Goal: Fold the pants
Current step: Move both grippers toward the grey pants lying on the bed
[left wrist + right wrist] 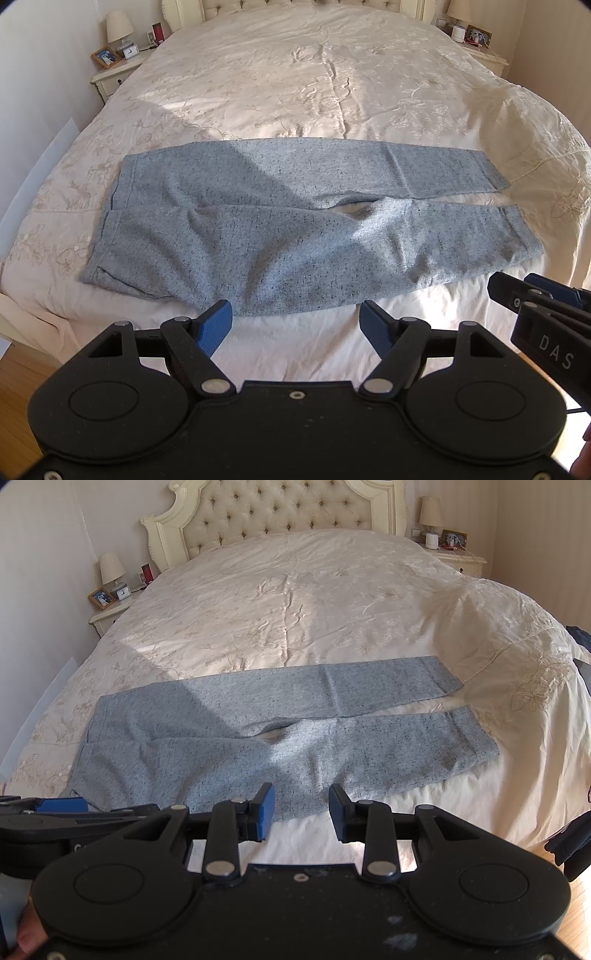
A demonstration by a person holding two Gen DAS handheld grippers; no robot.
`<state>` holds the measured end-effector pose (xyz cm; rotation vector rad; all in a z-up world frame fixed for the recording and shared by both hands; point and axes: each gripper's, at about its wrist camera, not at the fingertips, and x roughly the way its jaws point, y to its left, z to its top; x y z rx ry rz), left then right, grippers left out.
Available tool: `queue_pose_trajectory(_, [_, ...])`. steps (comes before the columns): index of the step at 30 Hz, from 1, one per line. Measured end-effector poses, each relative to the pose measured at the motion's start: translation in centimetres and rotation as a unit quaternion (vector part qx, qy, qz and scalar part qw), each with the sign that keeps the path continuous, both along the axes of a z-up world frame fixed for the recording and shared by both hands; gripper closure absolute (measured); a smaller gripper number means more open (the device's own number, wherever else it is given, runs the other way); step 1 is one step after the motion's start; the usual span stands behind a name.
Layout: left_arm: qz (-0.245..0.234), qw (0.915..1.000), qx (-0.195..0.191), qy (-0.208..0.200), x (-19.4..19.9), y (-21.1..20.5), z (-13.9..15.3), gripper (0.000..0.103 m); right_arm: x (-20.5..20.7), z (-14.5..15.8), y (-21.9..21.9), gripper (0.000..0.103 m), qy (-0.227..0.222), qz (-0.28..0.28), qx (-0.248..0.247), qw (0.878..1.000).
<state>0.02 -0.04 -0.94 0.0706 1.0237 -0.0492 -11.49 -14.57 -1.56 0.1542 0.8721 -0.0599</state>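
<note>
Nearest, the left gripper [296,325] hung over the white sheet at the foot of the bed [332,74], its blue pads spread wide with nothing between them. The pants [280,221] lay just beyond its fingertips: the near hem of the lower leg ran across the gap between the pads, close to the tips but not inside them, and whether the left pad brushed the cloth could not be told. The right gripper [301,810] hovered beside it, tilted down toward the same near edge; its jaws stood parted too, less wide, and were empty. From the right wrist view the grey fabric [258,738] began right past the pads, the hem crossing behind both fingertips, and the left gripper's blue tip showed at the far left edge, over the waist end. A thumb [26,939] showed at the bottom left corner of that view. The pants were spread flat and crosswise on the cream bedspread, waistband to the left, both legs running right, the far leg straight and the near one slightly rumpled, with a small gap of bedding between them at the crotch. A band of sunlight crossed the cloth. Farther off stood the tufted headboard [280,513], with a nightstand [107,616] and lamp [112,568] at either side.
</note>
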Motion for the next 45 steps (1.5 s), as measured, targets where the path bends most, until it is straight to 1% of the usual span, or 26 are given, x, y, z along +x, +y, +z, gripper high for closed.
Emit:
queue_pose_trajectory(22, [0.002, 1.0000, 0.000, 0.002, -0.3, 0.6, 0.0, 0.027, -0.2, 0.1, 0.0, 0.068, -0.013, 0.004, -0.002, 1.000])
queue_pose_trajectory(30, [0.002, 1.0000, 0.001, 0.002, -0.4, 0.7, 0.0, 0.027, 0.1, -0.1, 0.0, 0.068, 0.010, 0.003, 0.012, 1.000])
queue_pose_trajectory(34, [0.006, 0.9999, 0.006, 0.008, -0.4, 0.9, -0.3, 0.027, 1.0, -0.7, 0.1, 0.067, 0.038, 0.003, 0.002, 0.999])
queue_pose_trajectory(37, [0.016, 0.9996, 0.013, 0.018, -0.1, 1.3, -0.8, 0.027, 1.4, -1.1, 0.6, 0.066, 0.041, 0.005, -0.011, 0.999])
queue_pose_trajectory(39, [0.028, 0.9990, 0.019, 0.030, 0.6, 1.7, -1.1, 0.027, 2.0, -1.6, 1.3, 0.065, 0.057, 0.012, -0.033, 0.998])
queue_pose_trajectory(41, [0.036, 0.9985, 0.020, 0.037, 1.3, 2.1, -1.3, 0.027, 2.8, -2.4, 2.2, 0.065, 0.060, 0.021, -0.062, 0.996])
queue_pose_trajectory(45, [0.051, 0.9976, 0.031, 0.034, 3.0, 2.8, -1.7, 0.027, 5.0, -4.4, 3.7, 0.065, 0.112, 0.046, -0.114, 0.986])
